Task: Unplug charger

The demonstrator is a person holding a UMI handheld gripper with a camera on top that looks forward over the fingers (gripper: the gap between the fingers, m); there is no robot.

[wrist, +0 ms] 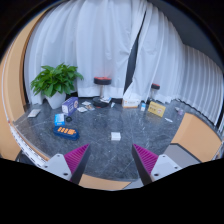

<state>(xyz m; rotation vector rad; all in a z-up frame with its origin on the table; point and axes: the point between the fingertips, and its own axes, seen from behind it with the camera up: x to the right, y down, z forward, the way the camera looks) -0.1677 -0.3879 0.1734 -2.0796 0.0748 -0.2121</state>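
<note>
The small objects scattered on the dark marbled table [120, 150] are too small to be identified, the little white block [116, 136] included. No charger can be made out. The claw [112, 160] is cut off below, only its purple-padded fingertips [76, 157] being shown.

Site: home or office room | Evidence: dark marble table [110, 125], wooden chairs [197, 137], potted plant [56, 82] far left, white curtains [110, 45]
</note>
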